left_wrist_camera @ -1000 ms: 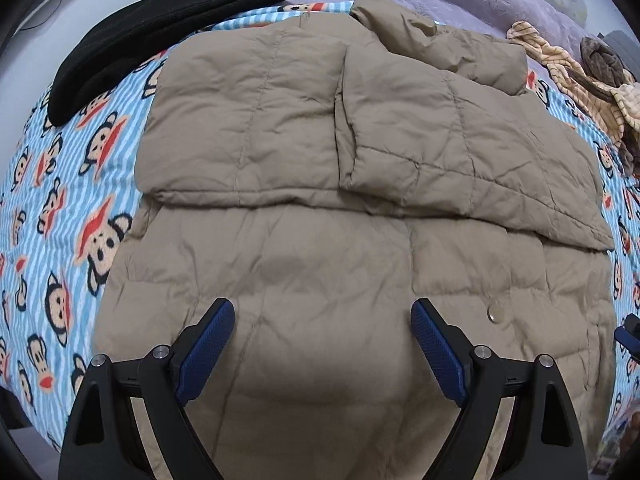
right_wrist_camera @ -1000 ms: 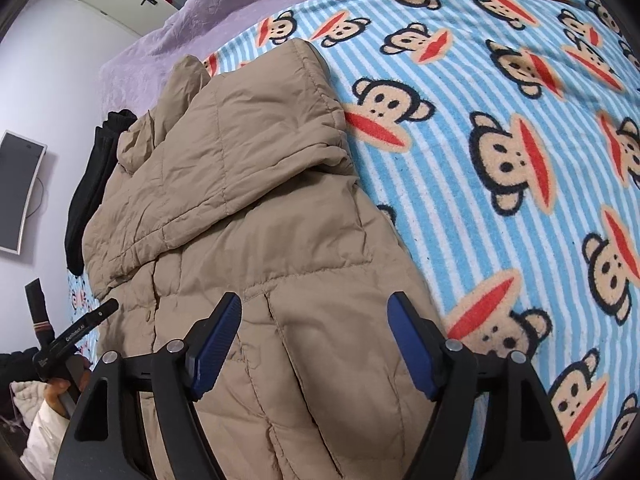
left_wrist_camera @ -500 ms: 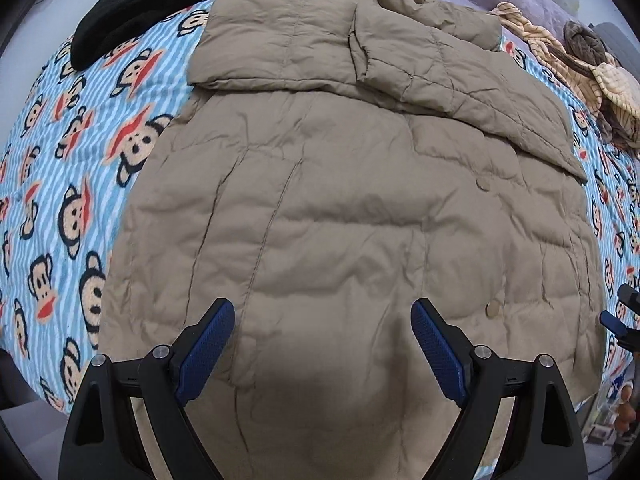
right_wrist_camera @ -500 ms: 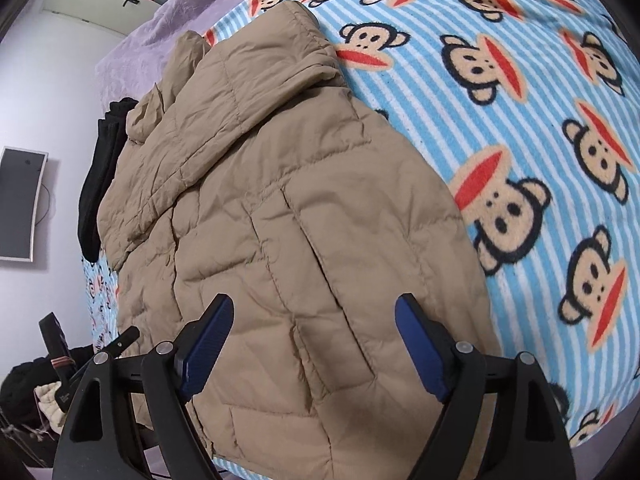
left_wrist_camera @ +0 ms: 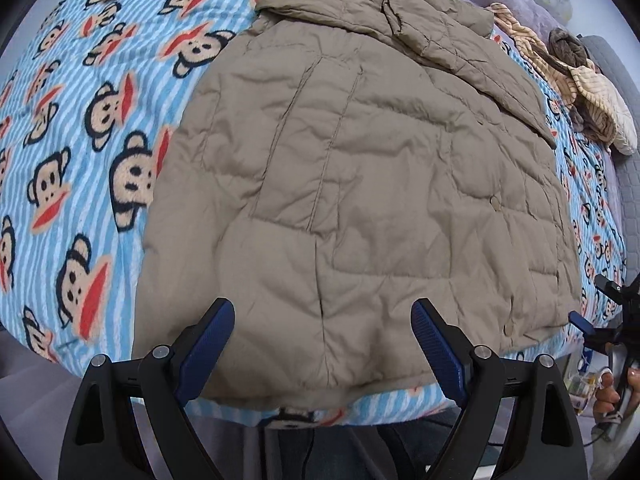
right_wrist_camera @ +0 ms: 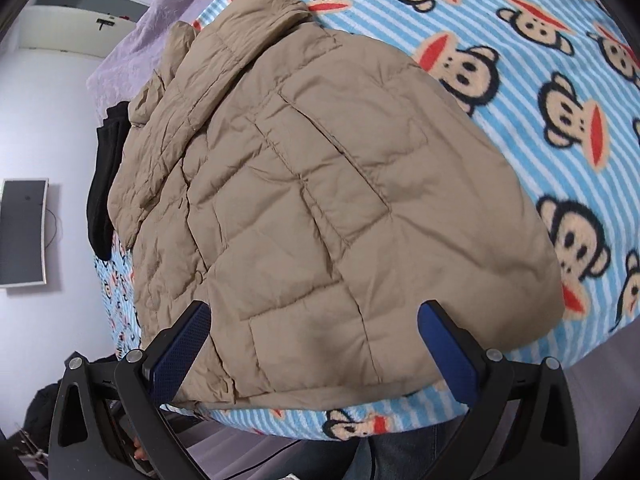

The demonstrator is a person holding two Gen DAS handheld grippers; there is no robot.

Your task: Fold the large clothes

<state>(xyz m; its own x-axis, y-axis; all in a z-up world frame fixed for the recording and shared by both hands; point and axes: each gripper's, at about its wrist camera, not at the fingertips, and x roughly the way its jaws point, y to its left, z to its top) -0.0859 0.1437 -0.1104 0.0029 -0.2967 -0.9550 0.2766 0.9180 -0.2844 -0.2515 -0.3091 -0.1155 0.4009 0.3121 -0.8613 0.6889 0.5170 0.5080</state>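
A tan quilted puffer jacket lies flat on a bed under a blue striped monkey blanket, its sleeves folded across the chest at the far end. My left gripper hangs open over the jacket's hem near the bed's front edge, with nothing between its pads. In the right wrist view the same jacket fills the middle. My right gripper is over the hem's right corner with its jaws opening; the pads press on nothing. That gripper also shows at the right edge of the left wrist view, held by a hand.
A black garment lies on the bed's far left. A heap of beige striped clothes sits at the far right. A purple cover lies beyond the blanket. A dark screen hangs on the wall. Jeans-clad legs stand at the bed's edge.
Both grippers drew back from the jacket's folded sleeves to its hem, so the bed's front edge now shows. The right jaws spread wider; the left jaws kept their width.
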